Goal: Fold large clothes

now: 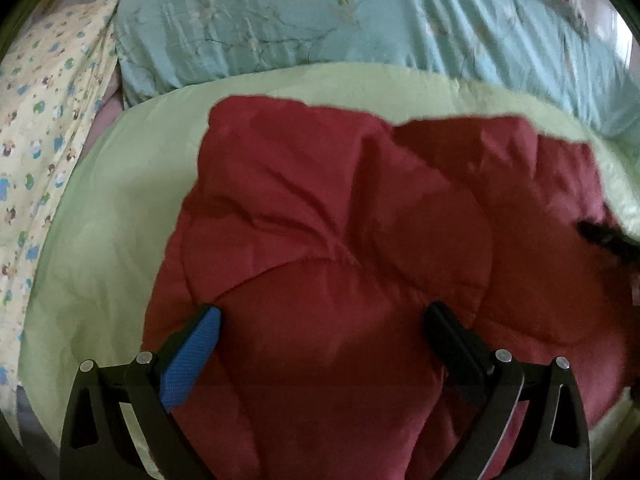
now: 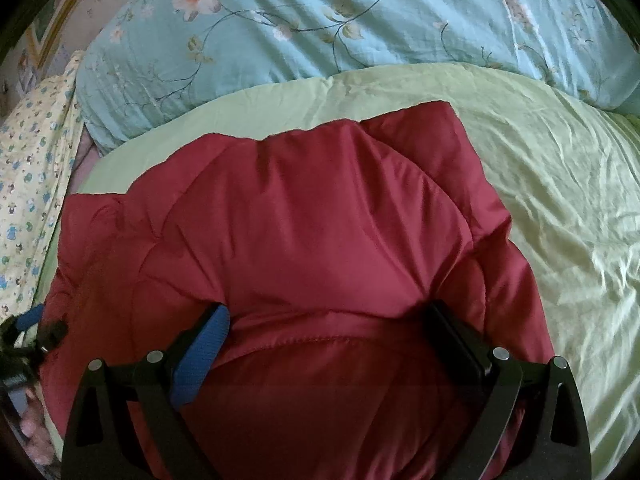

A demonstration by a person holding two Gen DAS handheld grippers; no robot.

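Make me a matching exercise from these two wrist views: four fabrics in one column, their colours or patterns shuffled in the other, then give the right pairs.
Things:
1. padded jacket
2. sheet under the jacket
3. quilt at the far side
4. cloth at the far left

Looks:
A. pale yellow with small blue and green figures
B. dark red
C. light blue with flowers and vines
D. plain light green

Pairs: 1-B, 2-D, 3-C, 4-A
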